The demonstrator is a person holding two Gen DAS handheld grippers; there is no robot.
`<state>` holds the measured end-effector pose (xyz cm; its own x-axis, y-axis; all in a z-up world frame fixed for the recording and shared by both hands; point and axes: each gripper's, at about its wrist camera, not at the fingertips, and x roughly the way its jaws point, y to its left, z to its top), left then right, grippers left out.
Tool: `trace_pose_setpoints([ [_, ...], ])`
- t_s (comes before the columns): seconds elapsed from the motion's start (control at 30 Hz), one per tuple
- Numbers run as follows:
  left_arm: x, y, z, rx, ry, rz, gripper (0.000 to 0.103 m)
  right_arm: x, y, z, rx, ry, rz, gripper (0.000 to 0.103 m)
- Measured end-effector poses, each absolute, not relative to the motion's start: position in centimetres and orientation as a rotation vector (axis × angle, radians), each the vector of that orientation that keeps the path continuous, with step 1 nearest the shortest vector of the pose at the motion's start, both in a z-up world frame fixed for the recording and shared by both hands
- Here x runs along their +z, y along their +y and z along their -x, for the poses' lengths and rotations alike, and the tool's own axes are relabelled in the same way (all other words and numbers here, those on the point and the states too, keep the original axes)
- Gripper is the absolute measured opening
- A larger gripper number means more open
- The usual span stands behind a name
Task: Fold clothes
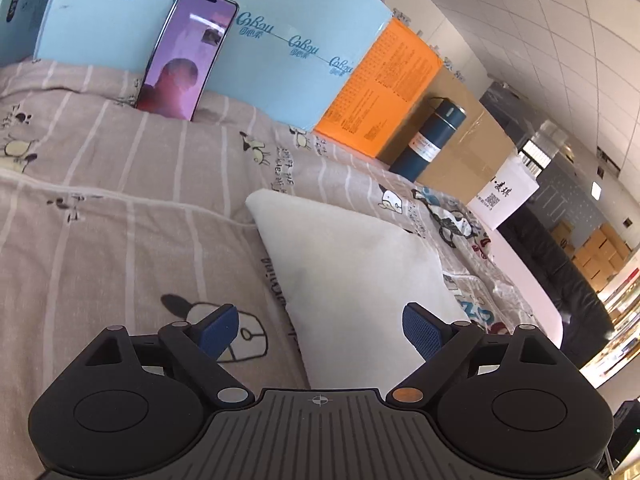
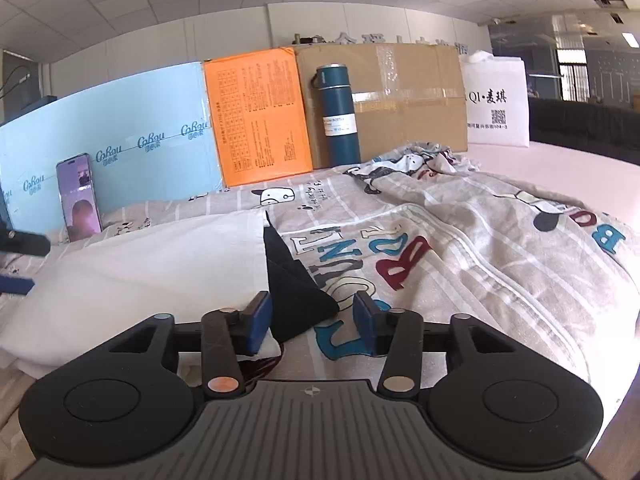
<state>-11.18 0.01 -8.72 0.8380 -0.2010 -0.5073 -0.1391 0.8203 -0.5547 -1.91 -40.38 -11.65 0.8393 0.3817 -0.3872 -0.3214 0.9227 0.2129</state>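
A white folded garment (image 1: 352,276) lies on the cartoon-print bedsheet (image 1: 120,216). My left gripper (image 1: 320,330) is open, its blue pads either side of the garment's near corner, just above it. In the right wrist view the white garment (image 2: 140,264) lies at left, with a black cloth piece (image 2: 296,300) sticking out at its right edge. My right gripper (image 2: 312,320) is open, its pads on either side of the black piece, not closed on it.
A phone (image 1: 186,52) leans on a light blue box (image 1: 280,40) at the back. An orange box (image 2: 256,120), a blue flask (image 2: 336,114), a cardboard box (image 2: 400,96) and a white bag (image 2: 496,100) line the back edge. The sheet is rumpled at right (image 2: 500,240).
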Motion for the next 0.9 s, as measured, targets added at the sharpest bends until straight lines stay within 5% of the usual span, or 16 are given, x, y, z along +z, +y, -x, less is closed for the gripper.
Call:
trace_pose_setpoints([
  [0.37, -11.0, -3.0, 11.6, -0.261, 0.587, 0.673, 0.087, -11.2, -41.5, 0.2, 0.399, 0.601, -0.319, 0.075],
  [0.43, -11.1, -3.1, 11.5, -0.255, 0.578, 0.672, 0.078, -11.2, -41.7, -0.4, 0.416, 0.624, -0.382, 0.077],
  [0.5, -11.4, -2.7, 11.4, -0.233, 0.58, 0.691, 0.048, -11.2, -41.7, -1.0, 0.463, 0.645, -0.449, 0.077],
  [0.57, -11.7, -2.7, 11.1, -0.228, 0.588, 0.678, 0.029, -11.3, -41.4, -1.3, 0.51, 0.66, -0.48, 0.076],
  [0.67, -11.6, -3.1, 11.3, -0.236, 0.582, 0.631, 0.02, -11.5, -39.7, -1.3, 0.501, 0.675, -0.408, 0.053],
  [0.73, -11.2, -2.7, 11.7, -0.243, 0.558, 0.636, 0.016, -11.3, -39.0, -0.9, 0.486, 0.663, -0.347, 0.02],
  [0.9, -9.8, -0.9, 13.8, -0.262, 0.496, 0.663, 0.012, -10.5, -39.7, 0.8, 0.557, 0.64, -0.389, 0.013],
])
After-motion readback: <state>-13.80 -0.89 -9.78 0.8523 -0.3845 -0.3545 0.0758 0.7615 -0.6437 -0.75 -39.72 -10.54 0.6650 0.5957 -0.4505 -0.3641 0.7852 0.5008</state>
